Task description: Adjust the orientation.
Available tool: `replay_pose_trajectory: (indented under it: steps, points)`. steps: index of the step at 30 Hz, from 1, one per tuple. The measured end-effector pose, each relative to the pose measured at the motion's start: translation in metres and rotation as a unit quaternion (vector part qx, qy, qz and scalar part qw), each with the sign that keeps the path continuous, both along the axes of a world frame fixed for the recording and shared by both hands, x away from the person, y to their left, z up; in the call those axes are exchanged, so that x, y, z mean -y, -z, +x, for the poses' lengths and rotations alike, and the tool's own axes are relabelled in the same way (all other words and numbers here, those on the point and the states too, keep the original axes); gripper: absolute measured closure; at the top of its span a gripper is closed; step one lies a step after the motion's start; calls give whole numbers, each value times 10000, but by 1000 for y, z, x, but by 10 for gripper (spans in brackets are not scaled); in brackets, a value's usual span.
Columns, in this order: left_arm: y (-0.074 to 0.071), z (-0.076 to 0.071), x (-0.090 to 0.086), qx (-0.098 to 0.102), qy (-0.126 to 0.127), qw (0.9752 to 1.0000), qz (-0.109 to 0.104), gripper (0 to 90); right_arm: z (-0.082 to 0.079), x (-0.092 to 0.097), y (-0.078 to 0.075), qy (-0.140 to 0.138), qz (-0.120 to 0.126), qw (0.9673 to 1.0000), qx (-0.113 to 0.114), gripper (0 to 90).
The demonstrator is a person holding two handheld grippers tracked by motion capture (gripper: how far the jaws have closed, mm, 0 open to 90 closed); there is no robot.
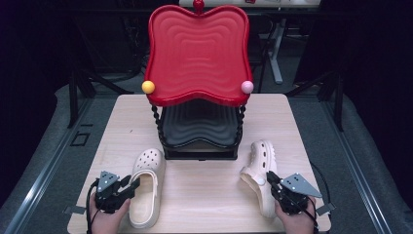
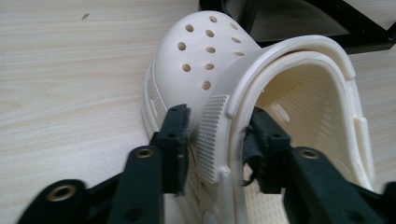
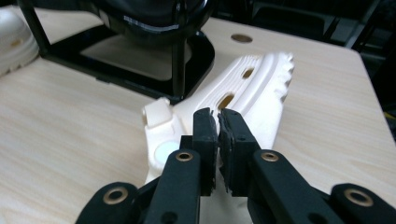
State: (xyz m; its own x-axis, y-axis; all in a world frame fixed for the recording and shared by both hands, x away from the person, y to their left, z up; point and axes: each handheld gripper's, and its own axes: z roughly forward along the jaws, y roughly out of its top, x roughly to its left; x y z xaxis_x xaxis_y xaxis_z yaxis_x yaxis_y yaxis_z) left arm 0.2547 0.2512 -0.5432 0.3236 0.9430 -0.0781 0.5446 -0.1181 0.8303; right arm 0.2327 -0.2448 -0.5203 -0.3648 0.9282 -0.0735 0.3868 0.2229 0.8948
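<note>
Pale wood table [image 1: 204, 195] amid dark room; left gripper [image 1: 127, 186] agape astride clog [image 1: 146, 187], right gripper [image 1: 271, 183] closed, empty.

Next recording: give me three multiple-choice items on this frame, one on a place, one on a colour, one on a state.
1. Where do the left gripper's jaws stand at the left clog? A. either side of its wall B. above its toe C. clear of it
2. What colour is the top tray? A. black B. red C. yellow
3. How does the right clog lie? A. sole down B. on the tray C. on its side
1 A, the wall shows between the jaws; 2 B, plainly red from above; 3 C, its opening faces sideways.
</note>
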Motion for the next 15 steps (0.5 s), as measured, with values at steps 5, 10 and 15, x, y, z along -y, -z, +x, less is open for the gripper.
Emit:
replay_pose_trajectory:
  steps: [5, 10, 15]
  points:
    - [0, 1, -3, 133, 5, 9999, 4, 511, 0, 1, 1, 85, -2, 10000, 32, 885]
    - [0, 2, -4, 199, 82, 9998, -5, 486, -1, 3, 0, 163, 29, 9999, 35, 898]
    - [-1, 1, -4, 256, 117, 9996, -4, 477, -3, 14, -2, 364, 165, 9992, 22, 898]
